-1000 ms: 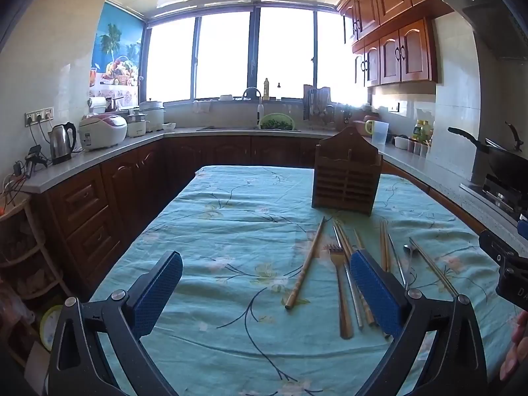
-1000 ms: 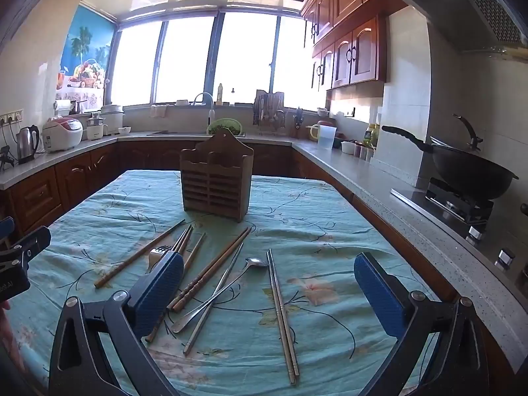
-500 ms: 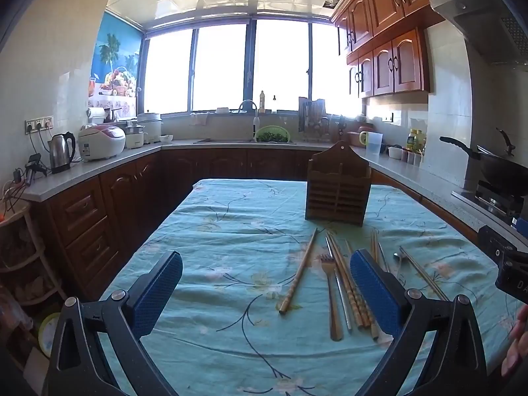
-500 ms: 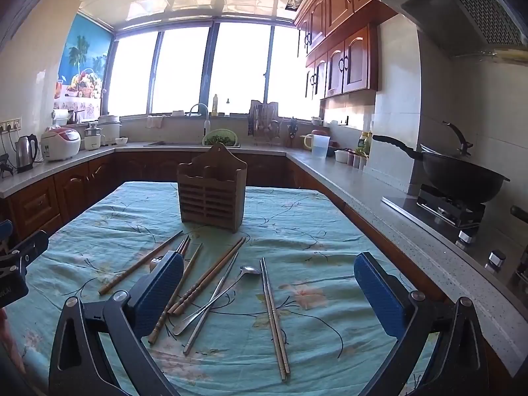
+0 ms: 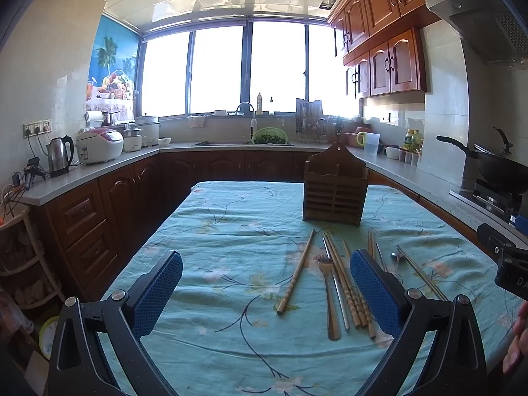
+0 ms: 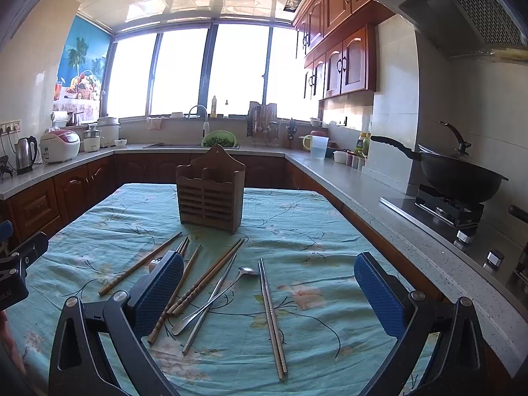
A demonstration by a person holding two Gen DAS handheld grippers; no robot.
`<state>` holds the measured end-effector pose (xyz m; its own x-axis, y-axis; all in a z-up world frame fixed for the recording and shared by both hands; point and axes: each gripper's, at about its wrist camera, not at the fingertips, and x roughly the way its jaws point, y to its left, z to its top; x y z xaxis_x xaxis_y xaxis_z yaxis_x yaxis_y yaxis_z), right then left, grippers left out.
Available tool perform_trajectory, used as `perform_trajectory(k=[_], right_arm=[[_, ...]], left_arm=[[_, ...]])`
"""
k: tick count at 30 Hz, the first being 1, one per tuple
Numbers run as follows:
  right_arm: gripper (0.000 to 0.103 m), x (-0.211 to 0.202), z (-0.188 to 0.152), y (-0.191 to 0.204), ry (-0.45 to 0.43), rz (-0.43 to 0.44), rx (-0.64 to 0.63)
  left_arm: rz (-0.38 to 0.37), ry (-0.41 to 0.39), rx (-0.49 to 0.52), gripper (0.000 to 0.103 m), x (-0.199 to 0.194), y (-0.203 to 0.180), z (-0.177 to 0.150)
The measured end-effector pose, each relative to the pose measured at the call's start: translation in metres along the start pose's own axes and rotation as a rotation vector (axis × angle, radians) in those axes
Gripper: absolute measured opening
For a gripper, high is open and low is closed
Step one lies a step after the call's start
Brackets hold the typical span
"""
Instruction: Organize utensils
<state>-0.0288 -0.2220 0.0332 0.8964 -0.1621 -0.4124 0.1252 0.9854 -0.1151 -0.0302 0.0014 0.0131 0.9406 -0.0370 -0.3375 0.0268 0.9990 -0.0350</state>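
A: On the teal floral tablecloth [image 6: 297, 231], utensils?
B: Scattered before the slatted wooden utensil holder [image 6: 210, 194]. I hold both left gripper [image 5: 265, 283] and right gripper [image 6: 269, 285] spread apart, empty.

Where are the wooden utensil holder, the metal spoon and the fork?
wooden utensil holder [image 6: 210, 198]: right wrist view, on its slatted front.
metal spoon [image 6: 248, 271]: right wrist view, on its bowl.
fork [image 5: 331, 303]: left wrist view, on its handle.
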Motion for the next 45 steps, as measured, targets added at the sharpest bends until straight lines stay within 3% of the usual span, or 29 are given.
perform_trajectory(k=[45], right_arm=[[0.103,0.006,-0.005,-0.005,0.022,0.036,0.032]], left_arm=[[0.006,0.024,-0.003,0.102,0.011,-0.001,-0.003]])
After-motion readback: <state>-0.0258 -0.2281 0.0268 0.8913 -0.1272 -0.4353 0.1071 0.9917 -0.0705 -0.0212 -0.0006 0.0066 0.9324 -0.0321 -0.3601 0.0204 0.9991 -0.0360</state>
